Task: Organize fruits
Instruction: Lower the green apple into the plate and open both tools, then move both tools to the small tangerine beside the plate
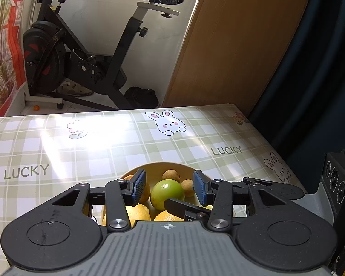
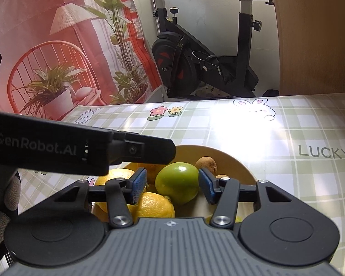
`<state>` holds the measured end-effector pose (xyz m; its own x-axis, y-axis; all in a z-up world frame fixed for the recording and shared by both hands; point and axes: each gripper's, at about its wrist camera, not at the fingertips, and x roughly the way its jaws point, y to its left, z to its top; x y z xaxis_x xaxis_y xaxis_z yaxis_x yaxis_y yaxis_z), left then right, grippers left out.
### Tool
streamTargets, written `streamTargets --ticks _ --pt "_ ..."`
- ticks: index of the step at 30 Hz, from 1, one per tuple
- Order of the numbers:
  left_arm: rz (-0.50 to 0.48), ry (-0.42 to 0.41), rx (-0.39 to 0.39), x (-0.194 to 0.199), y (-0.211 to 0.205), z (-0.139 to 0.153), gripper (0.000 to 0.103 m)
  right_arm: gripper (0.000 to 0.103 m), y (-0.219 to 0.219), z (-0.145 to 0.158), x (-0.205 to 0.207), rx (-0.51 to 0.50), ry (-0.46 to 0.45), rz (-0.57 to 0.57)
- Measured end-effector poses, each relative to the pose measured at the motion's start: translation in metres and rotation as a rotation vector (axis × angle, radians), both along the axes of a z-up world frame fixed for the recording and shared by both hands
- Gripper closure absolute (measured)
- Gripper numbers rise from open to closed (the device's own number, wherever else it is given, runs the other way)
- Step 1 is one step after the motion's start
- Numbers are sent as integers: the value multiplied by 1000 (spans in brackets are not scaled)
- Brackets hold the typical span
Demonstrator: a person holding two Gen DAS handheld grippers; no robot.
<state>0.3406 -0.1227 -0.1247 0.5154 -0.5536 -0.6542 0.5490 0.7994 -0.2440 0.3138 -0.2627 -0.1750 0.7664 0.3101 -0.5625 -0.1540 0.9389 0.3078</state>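
Note:
A cream bowl [image 1: 154,166] [image 2: 237,161] on the checked tablecloth holds a green round fruit [image 1: 166,193] [image 2: 178,181], yellow lemons [image 1: 138,214] [image 2: 155,207], an orange fruit [image 1: 166,216] and small brown fruits [image 1: 171,176] [image 2: 207,164]. My left gripper [image 1: 170,187] is open above the bowl, its blue pads either side of the green fruit without touching. My right gripper [image 2: 173,185] is open too, its pads flanking the same green fruit. The left gripper's finger [image 2: 147,149] crosses the right wrist view; the right gripper's finger [image 1: 184,205] shows in the left wrist view.
The table [image 1: 80,147] carries a green checked cloth with rabbits and "LUCKY". Its far edge faces an exercise bike [image 1: 80,53] [image 2: 207,57]. A wooden panel [image 1: 237,41] stands at the back right. A printed curtain [image 2: 57,46] hangs at the left.

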Motion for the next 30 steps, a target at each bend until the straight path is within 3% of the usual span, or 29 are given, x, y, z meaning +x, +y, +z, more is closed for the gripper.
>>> streamTargets --ticks 9,16,30 --pt "69 -55 35 -32 39 13 56 49 15 19 -39 -22 -82 -1" --pt "129 -54 49 -51 65 12 55 49 35 19 -61 -25 -85 40" --pt "193 33 30 -63 95 -12 55 50 71 3 -91 -85 -52 145"
